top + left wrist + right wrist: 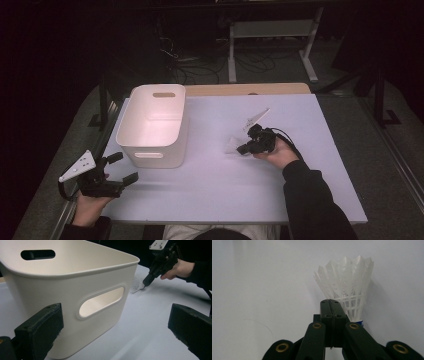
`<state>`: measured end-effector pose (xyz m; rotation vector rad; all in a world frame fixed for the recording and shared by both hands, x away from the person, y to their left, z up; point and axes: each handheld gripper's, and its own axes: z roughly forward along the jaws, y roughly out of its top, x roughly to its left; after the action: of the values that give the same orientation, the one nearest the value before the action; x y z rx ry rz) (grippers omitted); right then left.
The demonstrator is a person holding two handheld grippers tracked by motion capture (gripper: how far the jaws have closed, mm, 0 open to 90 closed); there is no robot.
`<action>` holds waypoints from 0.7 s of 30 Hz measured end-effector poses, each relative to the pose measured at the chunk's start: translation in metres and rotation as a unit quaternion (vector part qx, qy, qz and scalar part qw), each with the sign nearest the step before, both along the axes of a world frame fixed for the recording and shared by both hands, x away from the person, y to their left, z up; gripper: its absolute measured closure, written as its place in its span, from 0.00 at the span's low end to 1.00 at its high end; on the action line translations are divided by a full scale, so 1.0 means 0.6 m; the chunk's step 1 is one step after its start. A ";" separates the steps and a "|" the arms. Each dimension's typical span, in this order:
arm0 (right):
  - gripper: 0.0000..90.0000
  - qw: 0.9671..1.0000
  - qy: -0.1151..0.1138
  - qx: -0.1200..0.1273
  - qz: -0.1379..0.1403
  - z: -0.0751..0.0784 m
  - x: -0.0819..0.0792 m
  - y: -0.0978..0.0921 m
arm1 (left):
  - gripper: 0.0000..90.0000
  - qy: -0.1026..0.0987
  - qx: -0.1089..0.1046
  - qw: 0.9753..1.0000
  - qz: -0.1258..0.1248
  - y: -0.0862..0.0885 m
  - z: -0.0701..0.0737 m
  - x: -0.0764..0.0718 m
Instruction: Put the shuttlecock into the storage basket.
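left tongs (122, 172): released, jaws wide apart, near left edge of the bench (210, 190), just in front of the bin (152, 125)
right tongs (243, 148): clenched, jaws pressed together, tips at the shuttlecock
shuttlecock (348, 286): on the bench, right of the bin, lying beside the clenched jaws; whether it's pinched, cannot tell

The shuttlecock (347, 287) is white, with a translucent feathered plastic skirt flaring toward the upper right of the right gripper view and a latticed neck narrowing to a base with a blue band. It lies on its side, right of centre in the high view (233, 145).
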<state>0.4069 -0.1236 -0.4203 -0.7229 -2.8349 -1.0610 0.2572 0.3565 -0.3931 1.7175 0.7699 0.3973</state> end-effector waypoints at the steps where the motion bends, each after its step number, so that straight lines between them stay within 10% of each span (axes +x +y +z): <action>1: 0.99 1.000 -0.001 0.000 0.000 0.000 0.000 -0.001 | 0.00 0.000 0.000 1.000 0.000 0.000 0.000 0.000; 21: 0.98 1.000 -0.013 0.013 -0.015 0.029 0.002 -0.031 | 0.00 0.000 0.000 1.000 0.000 0.000 0.000 0.000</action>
<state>0.4083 -0.1420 -0.4031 -0.7576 -2.8358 -1.1170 0.2571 0.3564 -0.3931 1.7170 0.7708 0.3966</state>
